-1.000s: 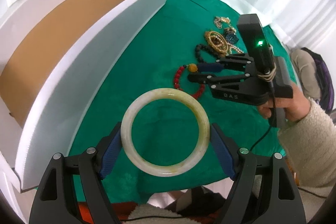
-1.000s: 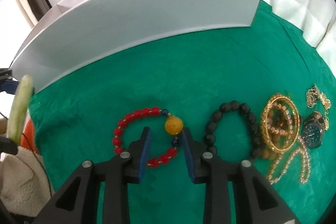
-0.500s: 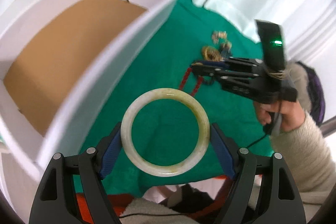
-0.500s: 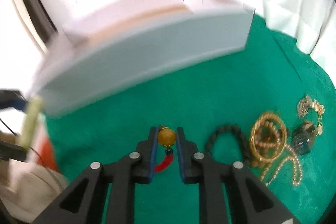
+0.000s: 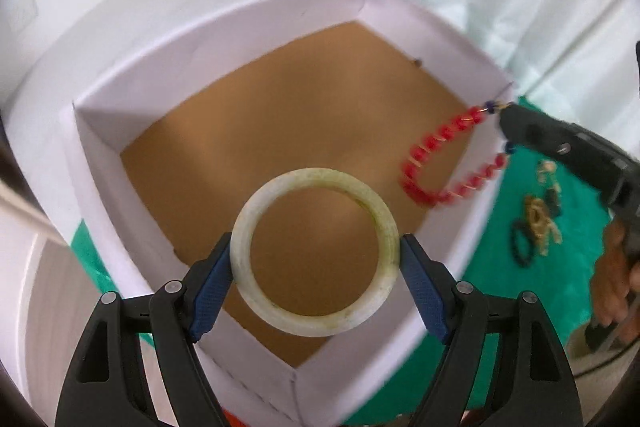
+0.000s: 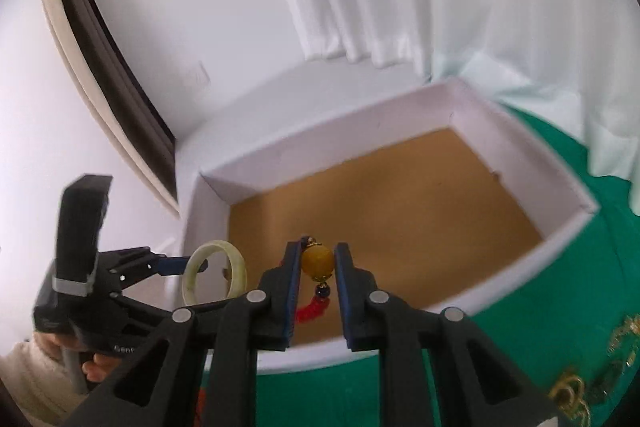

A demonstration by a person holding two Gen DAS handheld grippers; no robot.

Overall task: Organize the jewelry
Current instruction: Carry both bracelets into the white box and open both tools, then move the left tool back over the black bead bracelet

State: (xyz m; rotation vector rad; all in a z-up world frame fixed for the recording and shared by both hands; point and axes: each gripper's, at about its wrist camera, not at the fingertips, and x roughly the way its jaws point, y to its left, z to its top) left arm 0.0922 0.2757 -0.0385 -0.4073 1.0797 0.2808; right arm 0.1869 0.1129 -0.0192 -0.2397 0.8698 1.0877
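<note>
Left gripper (image 5: 316,281) clamps pale green jade bangle (image 5: 315,251) across its width, ring face-on, over white box (image 5: 224,35). Right gripper (image 6: 316,267), nearly closed, pinches red bead bracelet (image 5: 448,163) by its amber bead (image 6: 317,259), red loop hanging down over box's right edge.

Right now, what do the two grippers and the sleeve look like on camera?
Both the left gripper and right gripper are black plastic linkages with silver pivot pins and blue ribbed pads on the fingers. The left carries a tall black block with a grey band. A cream fleece sleeve shows.
</note>
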